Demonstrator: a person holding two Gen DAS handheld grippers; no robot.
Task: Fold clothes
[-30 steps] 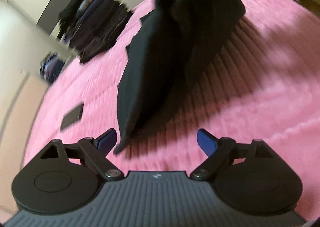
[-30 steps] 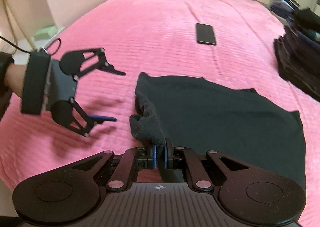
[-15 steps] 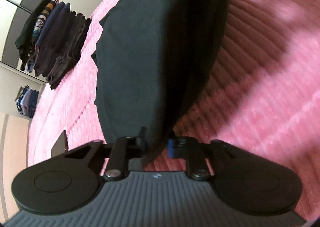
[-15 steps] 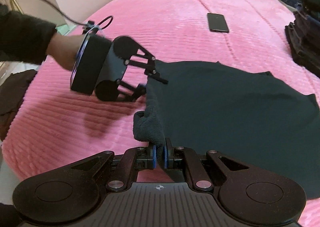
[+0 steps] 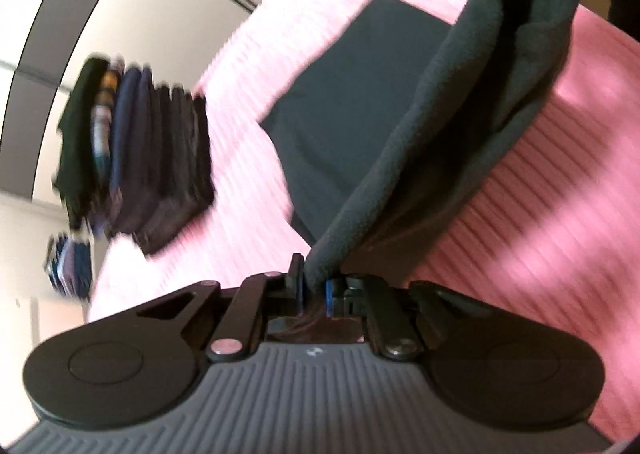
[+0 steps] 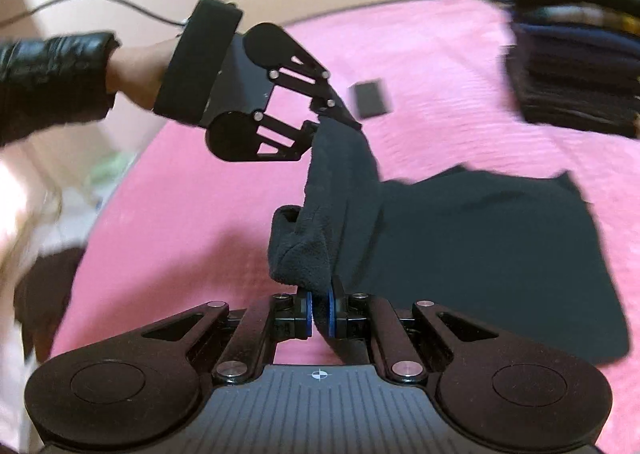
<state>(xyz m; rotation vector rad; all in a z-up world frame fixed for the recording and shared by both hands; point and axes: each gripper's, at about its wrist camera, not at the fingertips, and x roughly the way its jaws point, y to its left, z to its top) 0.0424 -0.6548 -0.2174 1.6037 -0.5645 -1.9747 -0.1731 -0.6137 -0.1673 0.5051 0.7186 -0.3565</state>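
Observation:
A dark fleece garment (image 5: 360,114) lies partly spread on the pink bedspread (image 5: 560,194), with its near edge lifted. My left gripper (image 5: 314,286) has that edge between its blue pads, and its jaws are still closing on the cloth. In the right wrist view the left gripper (image 6: 320,118) holds one corner of the garment (image 6: 480,246) up. My right gripper (image 6: 319,310) is shut on the bunched corner nearer me. The edge hangs taut between the two grippers, above the bed.
A stack of folded clothes (image 6: 572,70) stands on the bed beyond the garment, also blurred in the left wrist view (image 5: 136,158). A black phone (image 6: 370,99) lies on the bedspread (image 6: 200,214). A hand in a black sleeve (image 6: 52,78) carries the left gripper. Dark cloth (image 6: 44,286) lies off the bed's left side.
The left gripper went from wide open beside the garment to closed on its edge. Both grippers then rose and swung, lifting that edge off the bed.

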